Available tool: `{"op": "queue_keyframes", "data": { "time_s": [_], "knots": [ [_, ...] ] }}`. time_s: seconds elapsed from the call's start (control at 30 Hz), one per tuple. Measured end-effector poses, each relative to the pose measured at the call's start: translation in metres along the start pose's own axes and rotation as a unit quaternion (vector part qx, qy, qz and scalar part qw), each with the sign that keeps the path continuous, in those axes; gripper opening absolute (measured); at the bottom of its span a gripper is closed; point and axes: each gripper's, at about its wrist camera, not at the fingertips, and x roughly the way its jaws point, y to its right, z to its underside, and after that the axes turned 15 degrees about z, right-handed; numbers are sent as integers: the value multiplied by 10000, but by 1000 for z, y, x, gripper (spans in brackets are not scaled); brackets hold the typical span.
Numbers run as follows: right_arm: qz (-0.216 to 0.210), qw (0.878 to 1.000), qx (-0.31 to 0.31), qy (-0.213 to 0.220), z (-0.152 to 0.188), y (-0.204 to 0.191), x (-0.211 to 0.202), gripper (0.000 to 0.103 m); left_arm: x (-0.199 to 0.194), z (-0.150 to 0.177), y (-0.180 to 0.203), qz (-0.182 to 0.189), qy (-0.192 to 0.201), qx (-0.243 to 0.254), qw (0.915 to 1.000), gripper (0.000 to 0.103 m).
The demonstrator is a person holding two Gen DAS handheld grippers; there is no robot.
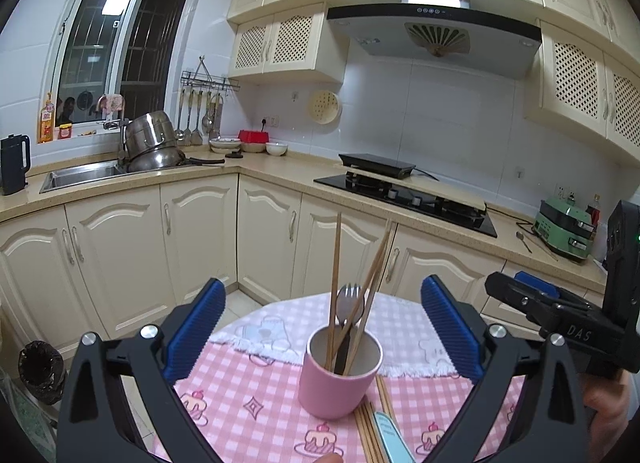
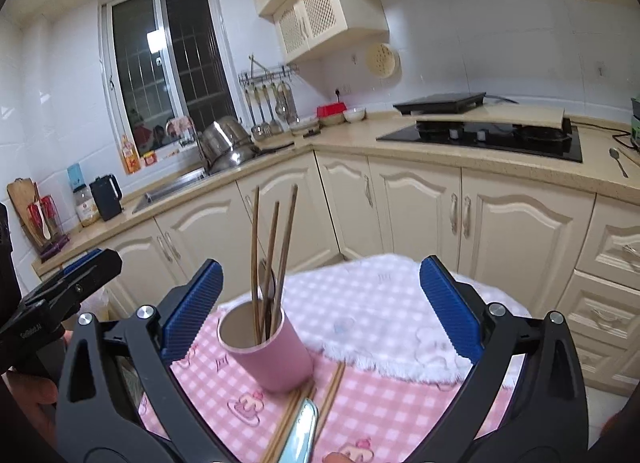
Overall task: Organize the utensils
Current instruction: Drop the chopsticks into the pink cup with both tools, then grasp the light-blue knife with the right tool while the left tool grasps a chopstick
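A pink cup (image 1: 340,377) stands on the round table with the pink checked cloth (image 1: 248,403). It holds wooden chopsticks (image 1: 335,275) and a metal fork (image 1: 349,303). More chopsticks (image 1: 370,435) and a light blue handled utensil (image 1: 390,437) lie flat on the cloth in front of the cup. My left gripper (image 1: 322,323) is open and empty, its blue pads wide on either side of the cup. My right gripper (image 2: 320,303) is open and empty, with the cup (image 2: 272,355) near its left pad and the flat chopsticks (image 2: 304,411) and blue utensil (image 2: 302,435) below.
A white towel (image 1: 288,331) covers the table's far half. Cream cabinets (image 1: 192,239) stand close behind the table. The counter holds a sink (image 1: 80,175) with pots, a hob (image 1: 404,195), a green appliance (image 1: 564,227) and a spoon (image 1: 523,241). A bin (image 1: 42,371) stands left.
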Motion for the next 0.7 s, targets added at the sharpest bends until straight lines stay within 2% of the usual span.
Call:
{"op": "queue_keyframes", "data": {
  "time_s": [0.23, 0.43, 0.63, 0.7],
  "knots": [
    [52, 9939, -333, -1049, 37, -5, 11, 97, -3, 21, -3, -101, -293, -166, 9994, 96],
    [190, 9845, -429, -1692, 73, -3, 22, 97, -5, 40, -8, -143, -514, -280, 9982, 96],
    [286, 9754, -575, -2107, 102, -3, 29, 96, -2, 54, -9, -187, -718, -316, 9967, 96],
    [280, 9722, -666, -2225, 111, -5, 31, 92, 0, 59, -11, -206, -796, -333, 9961, 96]
  ]
}}
